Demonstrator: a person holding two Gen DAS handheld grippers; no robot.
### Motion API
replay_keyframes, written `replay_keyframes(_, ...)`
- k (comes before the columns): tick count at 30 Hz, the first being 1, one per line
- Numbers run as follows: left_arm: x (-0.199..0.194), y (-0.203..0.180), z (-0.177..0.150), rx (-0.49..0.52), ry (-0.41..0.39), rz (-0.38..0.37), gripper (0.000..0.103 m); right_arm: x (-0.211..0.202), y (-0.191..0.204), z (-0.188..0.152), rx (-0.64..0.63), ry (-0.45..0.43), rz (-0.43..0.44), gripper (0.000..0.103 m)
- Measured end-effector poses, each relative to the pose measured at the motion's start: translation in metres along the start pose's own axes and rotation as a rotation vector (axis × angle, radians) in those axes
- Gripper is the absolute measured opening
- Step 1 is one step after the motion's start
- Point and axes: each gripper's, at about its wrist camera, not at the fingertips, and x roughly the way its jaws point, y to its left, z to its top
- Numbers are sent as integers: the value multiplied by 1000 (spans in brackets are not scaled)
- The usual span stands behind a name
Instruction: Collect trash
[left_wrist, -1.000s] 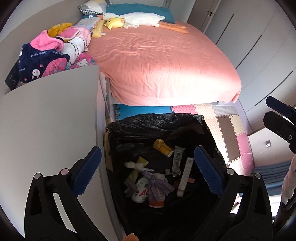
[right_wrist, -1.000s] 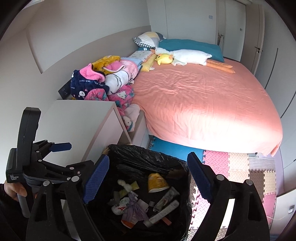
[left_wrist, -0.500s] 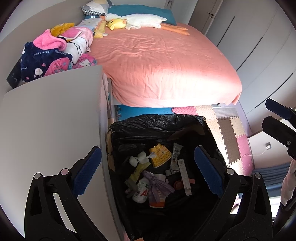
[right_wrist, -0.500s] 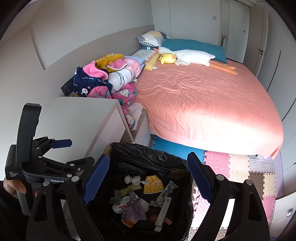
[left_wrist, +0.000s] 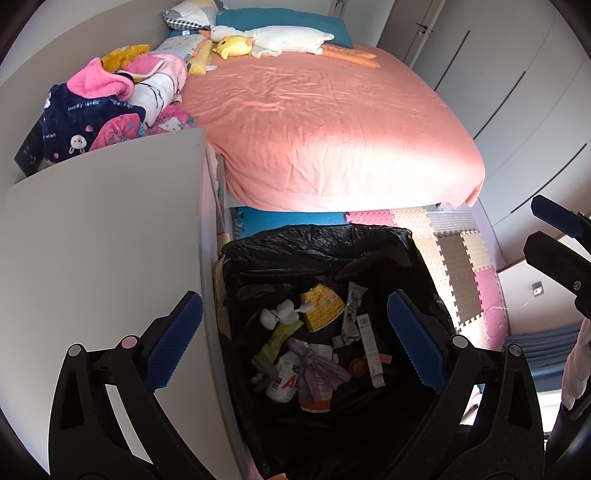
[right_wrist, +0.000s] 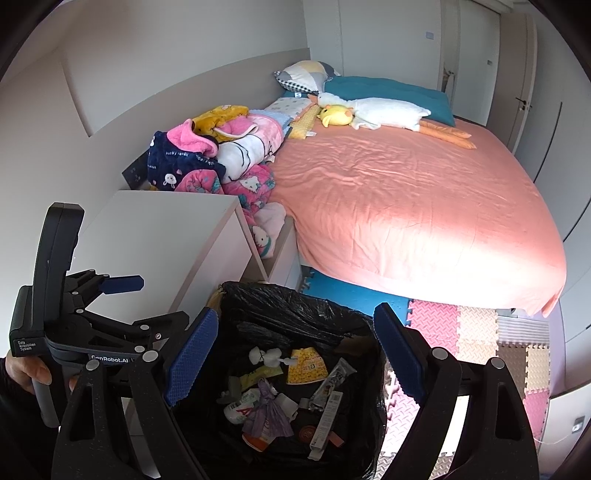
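A bin lined with a black bag (left_wrist: 314, 236) (right_wrist: 295, 302) stands on the floor between nightstand and bed. Inside lie a yellow packet (left_wrist: 321, 306) (right_wrist: 306, 365), a crumpled white tissue (left_wrist: 277, 315) (right_wrist: 264, 356), a purple wrapper (left_wrist: 314, 365) (right_wrist: 267, 408), a white bottle (left_wrist: 284, 384), and tubes (left_wrist: 352, 314) (right_wrist: 330, 380). My left gripper (left_wrist: 293, 306) hangs open over the bin with nothing between its blue pads. My right gripper (right_wrist: 295, 314) also stands open and empty above the bin. Each shows in the other's view: left gripper (right_wrist: 159, 299), right gripper (left_wrist: 535, 229).
A white nightstand (left_wrist: 103, 258) (right_wrist: 159, 236) stands left of the bin. Behind is a bed with a pink sheet (left_wrist: 325, 122) (right_wrist: 406, 192), a clothes pile (left_wrist: 103, 107) and plush toys. Coloured foam mats (left_wrist: 461, 266) cover the floor at right. A hand (right_wrist: 22, 373) holds the left gripper's handle.
The yellow packet flattened out and a white tissue appeared beside it in the bin; a tube shifted. Both grippers stayed open over the bin, barely moving.
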Motion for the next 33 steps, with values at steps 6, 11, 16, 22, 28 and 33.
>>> replay_keyframes(6,1,0,-1,1,6,2,97,0,1,-1,-3,3,1,86)
replay_keyframes(11,1,0,-2,1,4,1,97,2,2,-6,-9,6,5,86)
replay_keyframes(16,1,-3,0,24,12,6,97,2,3,-7,-8,6,5,86)
replay_keyframes(22,2,-3,2,24,8,-12,97,3,3,-6,-8,8,3,86)
replay_keyframes(28,2,1,5,9,-3,-20,97,3,3,-5,-8,7,3,86)
replay_keyframes(33,1,3,8,-1,-18,-3,97,3,3,-4,-8,8,3,86)
